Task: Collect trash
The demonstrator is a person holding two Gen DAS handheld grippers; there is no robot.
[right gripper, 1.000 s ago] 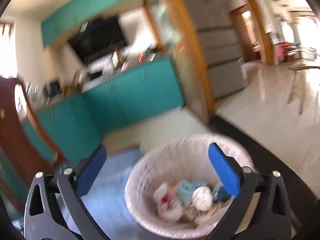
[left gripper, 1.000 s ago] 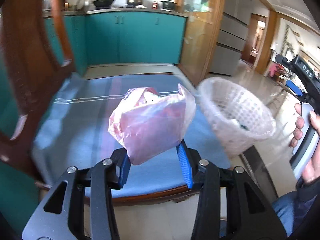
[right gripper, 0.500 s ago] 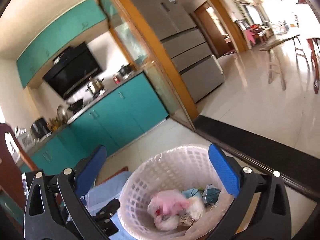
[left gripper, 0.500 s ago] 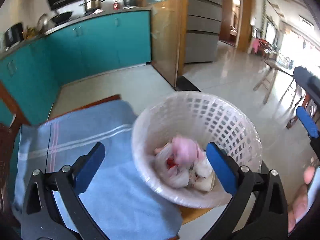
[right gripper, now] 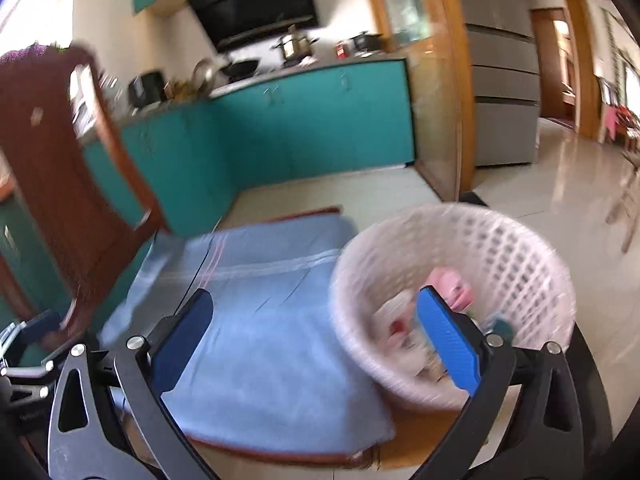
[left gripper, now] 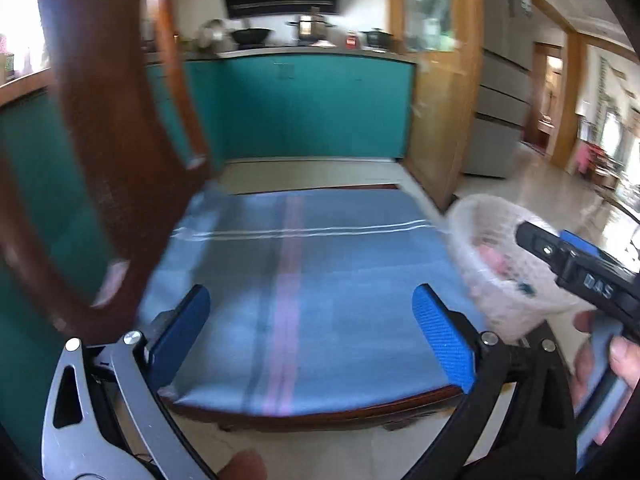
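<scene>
So, going left to right: at 9 o'clock in the left wrist view you've got one dark wooden chair back (left gripper: 100, 152), blurred. Your left gripper (left gripper: 312, 332) hangs with its jaws spread wide and nothing between them, over the blue cloth (left gripper: 304, 280) that covers the wooden seat or table. That cloth shows no loose trash in either view, only its stripes. At 3 o'clock sits one white lattice basket (left gripper: 492, 280), near the cloth's right edge, and the right gripper's body pokes in front of it there. In the right wrist view the right gripper (right gripper: 316, 340) is also wide open and holds nothing; its right finger overlaps the basket (right gripper: 460, 292) at about 4 o'clock. The trash (right gripper: 448, 288) is inside the basket: one pink bag on top, plus white, red and teal scraps too blurred to count. Counts: two grippers, one basket, one cloth, one chair back, one clear pink bag. Judging from this, collecting looks done or nearly done for this surface; what's left, if anything, lies outside these views, so check the floor and the edges you can't see.
</scene>
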